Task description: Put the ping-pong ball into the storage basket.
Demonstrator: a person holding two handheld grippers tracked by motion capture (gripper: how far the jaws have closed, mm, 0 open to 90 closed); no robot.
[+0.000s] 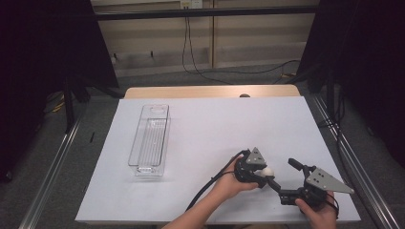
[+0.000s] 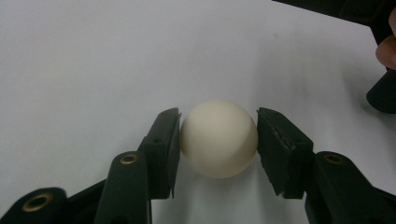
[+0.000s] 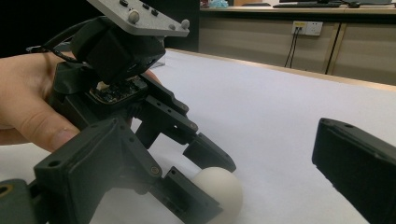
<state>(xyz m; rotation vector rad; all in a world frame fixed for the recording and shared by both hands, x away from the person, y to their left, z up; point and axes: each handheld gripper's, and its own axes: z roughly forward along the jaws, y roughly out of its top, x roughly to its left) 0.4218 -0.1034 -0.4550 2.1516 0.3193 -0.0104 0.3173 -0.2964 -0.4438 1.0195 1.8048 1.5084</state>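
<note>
A white ball (image 2: 218, 138) rests on the white table sheet, and my left gripper (image 2: 218, 148) is shut on it, one black pad pressed on each side. From above, the ball (image 1: 269, 170) and left gripper (image 1: 265, 175) sit near the table's front right, held by a hand. My right gripper (image 1: 282, 172) stands just to their right, open wide. In the right gripper view its two jaws (image 3: 219, 140) spread far apart, with the ball (image 3: 218, 190) and the left gripper's fingers (image 3: 208, 156) low between them, not touched.
A clear plastic bin (image 1: 149, 140) lies lengthwise on the left half of the white sheet (image 1: 215, 124). The wooden table edge (image 1: 210, 91) runs along the back. Metal rails flank the table on both sides.
</note>
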